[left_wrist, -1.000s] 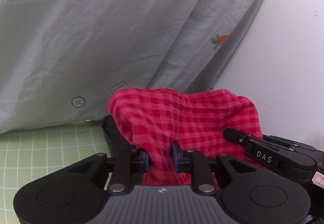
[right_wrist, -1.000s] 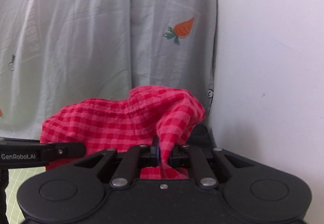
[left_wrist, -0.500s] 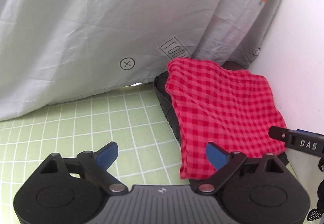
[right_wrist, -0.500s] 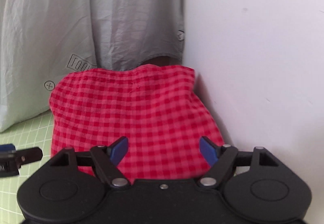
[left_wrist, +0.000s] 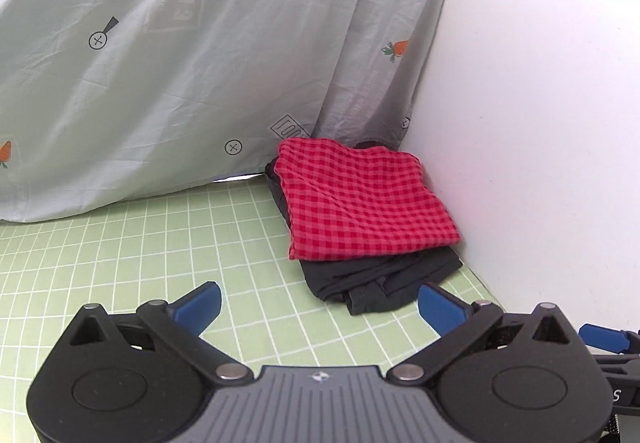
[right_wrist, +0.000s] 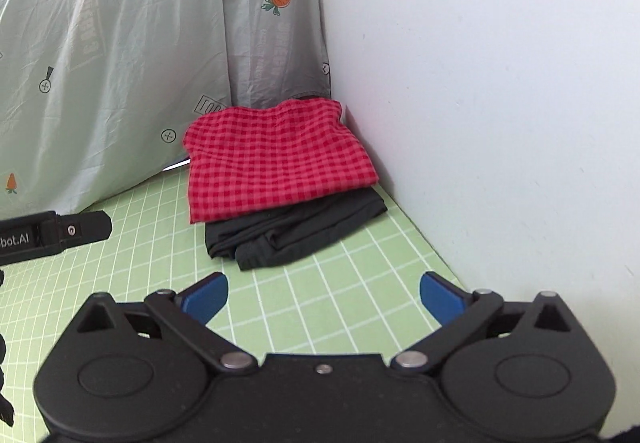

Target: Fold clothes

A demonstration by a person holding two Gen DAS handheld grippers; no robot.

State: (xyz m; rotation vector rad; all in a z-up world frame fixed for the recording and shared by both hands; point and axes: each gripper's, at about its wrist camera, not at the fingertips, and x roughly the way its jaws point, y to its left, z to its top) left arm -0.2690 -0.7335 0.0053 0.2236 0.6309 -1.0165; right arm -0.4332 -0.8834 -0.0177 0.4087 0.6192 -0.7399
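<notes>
**Folded red check cloth lies on a dark garment in the corner**

Left wrist view: the left gripper (left_wrist: 318, 309) stands wide, holding nothing, at the bottom of the frame. Right of centre, the red checked cloth (left_wrist: 364, 199) lies folded atop a black garment (left_wrist: 380, 279) on the green grid mat (left_wrist: 140, 243), beside the white wall (left_wrist: 540, 123).

Right wrist view: the right gripper (right_wrist: 324, 297) is likewise spread and empty. The stack sits at centre, below the grey carrot-print sheet (right_wrist: 140, 43).

Makeshift home recording corner, green grid cutting mat (left_wrist: 168, 243) covering the worktop, grey carrot-print bedsheet (left_wrist: 200, 55) hung as backdrop from 9 to 12 o'clock, plain white wall (right_wrist: 500, 103) at 3 o'clock, folded clothes stacked in the corner
</notes>
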